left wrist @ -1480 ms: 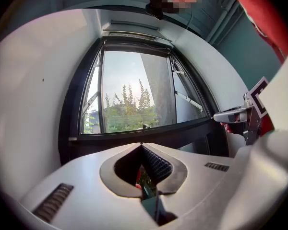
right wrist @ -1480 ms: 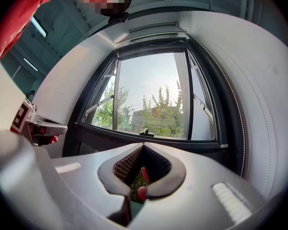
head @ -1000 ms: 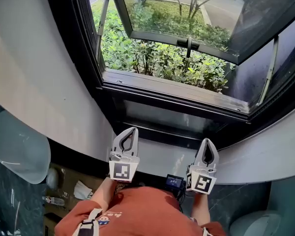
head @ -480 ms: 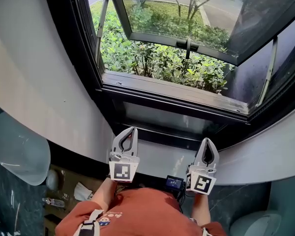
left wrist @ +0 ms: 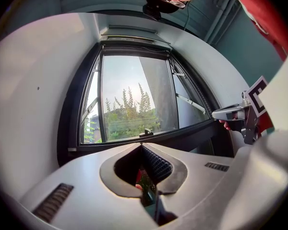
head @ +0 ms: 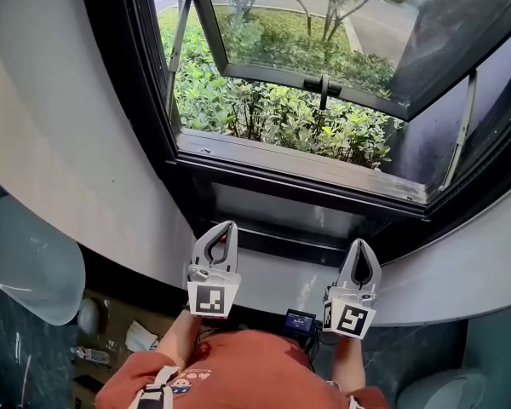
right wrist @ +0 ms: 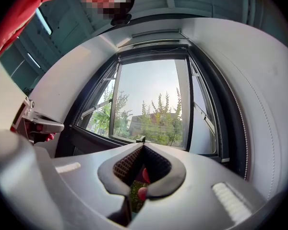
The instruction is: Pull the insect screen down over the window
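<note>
The window frame (head: 150, 100) is black, the wall (head: 60, 143) white, the shrubs (head: 272, 113) green, the shirt (head: 247, 369) rust-red.

Free passage is left between the outward-tilted sash (head: 324, 24) and the sill (head: 298, 164). It is narrowed at each side by a stay arm (head: 177, 54) and interrupted at mid-top by the handle (head: 324, 84). Beyond, it is bounded by shrubs (head: 272, 113).
</note>
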Motion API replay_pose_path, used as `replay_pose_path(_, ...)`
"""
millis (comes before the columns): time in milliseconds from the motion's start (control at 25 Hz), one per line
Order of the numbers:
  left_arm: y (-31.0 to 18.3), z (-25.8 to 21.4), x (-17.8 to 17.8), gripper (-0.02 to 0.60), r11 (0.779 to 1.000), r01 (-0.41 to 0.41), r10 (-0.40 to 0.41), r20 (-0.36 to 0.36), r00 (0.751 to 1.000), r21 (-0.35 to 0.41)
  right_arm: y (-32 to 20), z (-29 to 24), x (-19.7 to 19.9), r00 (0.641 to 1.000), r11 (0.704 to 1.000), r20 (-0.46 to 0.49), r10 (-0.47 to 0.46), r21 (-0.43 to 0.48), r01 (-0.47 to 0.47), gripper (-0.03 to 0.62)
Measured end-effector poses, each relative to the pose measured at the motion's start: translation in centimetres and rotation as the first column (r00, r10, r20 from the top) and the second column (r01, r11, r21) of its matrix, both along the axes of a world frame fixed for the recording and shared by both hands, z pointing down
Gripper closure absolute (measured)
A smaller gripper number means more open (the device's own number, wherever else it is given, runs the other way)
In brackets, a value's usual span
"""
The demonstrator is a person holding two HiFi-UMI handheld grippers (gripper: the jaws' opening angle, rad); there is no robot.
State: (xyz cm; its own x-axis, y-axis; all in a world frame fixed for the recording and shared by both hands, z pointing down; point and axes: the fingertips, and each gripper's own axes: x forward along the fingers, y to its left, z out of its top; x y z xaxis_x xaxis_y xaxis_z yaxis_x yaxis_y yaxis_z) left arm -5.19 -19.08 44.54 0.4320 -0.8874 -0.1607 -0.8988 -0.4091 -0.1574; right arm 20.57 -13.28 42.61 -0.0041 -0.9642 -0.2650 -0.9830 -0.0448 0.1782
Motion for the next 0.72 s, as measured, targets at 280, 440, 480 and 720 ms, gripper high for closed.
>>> replay_pose_path(280, 0.0, -1.2, 0.4, 0.575, 1.000, -0.005, 0.006, -0.007, 1.000, 0.021, -0.1, -1.9, 0.0, 1.000, 0.999, -0.026, -0.002, 0.048, 0.003, 0.583)
replay_pose_path(440, -0.1, -1.8, 0.6, 0.575, 1.000, -0.009, 0.009, 0.006, 1.000, 0.030, -0.2, -3.2, -0.1, 0.999, 0.997, -0.045, 0.000, 0.080, 0.003, 0.583)
replay_pose_path(480, -0.1, -2.0, 0.6, 0.575, 0.999, -0.011, 0.011, 0.008, 1.000, 0.033, -0.2, -3.6, -0.1, 0.999, 0.996, -0.050, 0.001, 0.089, 0.004, 0.583)
replay_pose_path(720, -0.2, -3.9, 0.6, 0.575, 0.997, -0.016, 0.015, 0.004, 1.000, 0.075, -0.4, -6.1, 0.0, 0.996, 0.988, -0.087, 0.016, 0.151, -0.003, 0.583)
